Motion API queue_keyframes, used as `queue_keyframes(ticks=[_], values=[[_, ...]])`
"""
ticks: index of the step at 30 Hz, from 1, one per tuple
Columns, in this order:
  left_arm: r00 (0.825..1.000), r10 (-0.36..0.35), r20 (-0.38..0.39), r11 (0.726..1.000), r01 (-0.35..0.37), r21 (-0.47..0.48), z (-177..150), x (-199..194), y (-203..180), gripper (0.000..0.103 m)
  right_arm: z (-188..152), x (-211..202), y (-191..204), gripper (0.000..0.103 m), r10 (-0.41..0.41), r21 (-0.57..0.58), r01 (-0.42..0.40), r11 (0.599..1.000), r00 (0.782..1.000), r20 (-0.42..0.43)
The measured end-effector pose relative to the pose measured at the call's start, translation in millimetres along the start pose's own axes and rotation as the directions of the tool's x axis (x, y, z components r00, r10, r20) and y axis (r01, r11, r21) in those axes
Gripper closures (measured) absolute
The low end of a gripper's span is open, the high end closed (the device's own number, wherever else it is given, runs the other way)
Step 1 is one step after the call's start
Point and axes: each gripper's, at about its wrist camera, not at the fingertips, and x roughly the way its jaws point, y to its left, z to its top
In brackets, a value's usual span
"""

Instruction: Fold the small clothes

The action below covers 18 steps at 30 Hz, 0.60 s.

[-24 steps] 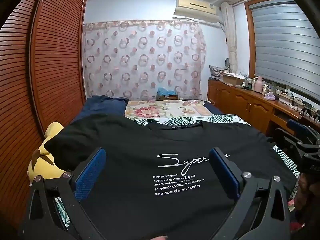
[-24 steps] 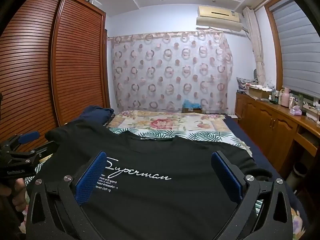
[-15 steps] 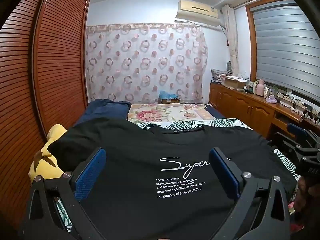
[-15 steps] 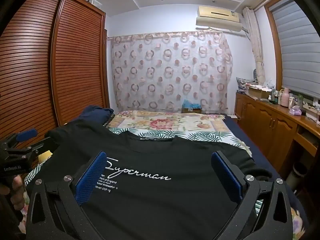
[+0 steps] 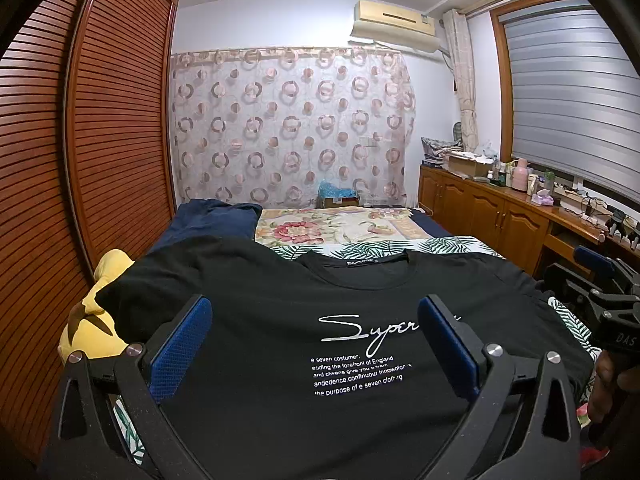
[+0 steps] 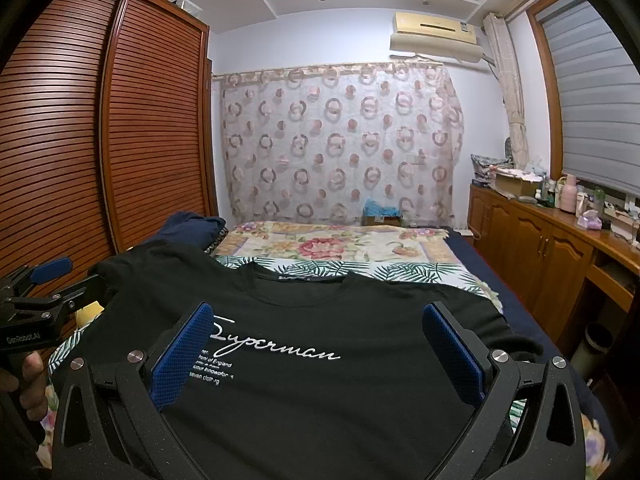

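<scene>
a black t-shirt (image 5: 280, 320) lies spread flat, print side up, on the bed (image 5: 340, 232), its collar toward the curtain (image 5: 292, 128). the left gripper (image 5: 316, 340) hovers over its left half, jaws spread wide and grasping nothing. the right gripper (image 6: 316, 344) hovers over the right half, likewise released. a yellow plush toy (image 5: 92, 320) sits beside the left sleeve.

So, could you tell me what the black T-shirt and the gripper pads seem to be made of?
Black T-shirt: soft matte knit, probably cotton; it drapes limply and shows no shine. Gripper pads: blue, likely rubber or textured plastic; a fine grid pattern covers them.
</scene>
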Motion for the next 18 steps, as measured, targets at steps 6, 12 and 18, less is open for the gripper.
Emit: queue_keyframes(ticks=[6,12,18], values=[[1.0,0.001,-0.001,1.0,-0.001,0.0,0.1,-0.1,-0.5,0.0,0.7,-0.3,1.1,0.0,-0.004,0.002,0.004,1.0,1.0,-0.001],[1.0,-0.001,-0.001,1.0,0.001,0.0,0.3,-3.8,-5.3,0.0,1.1,-2.3,2.7,0.0,-0.008,0.008,0.008,1.0,1.0,-0.003],[1.0,0.0,-0.002,1.0,0.0,-0.001,0.3,-3.6,-4.8,0.0,1.2,-2.2,3.3,0.0,-0.008,0.009,0.008,1.0,1.0,-0.004]])
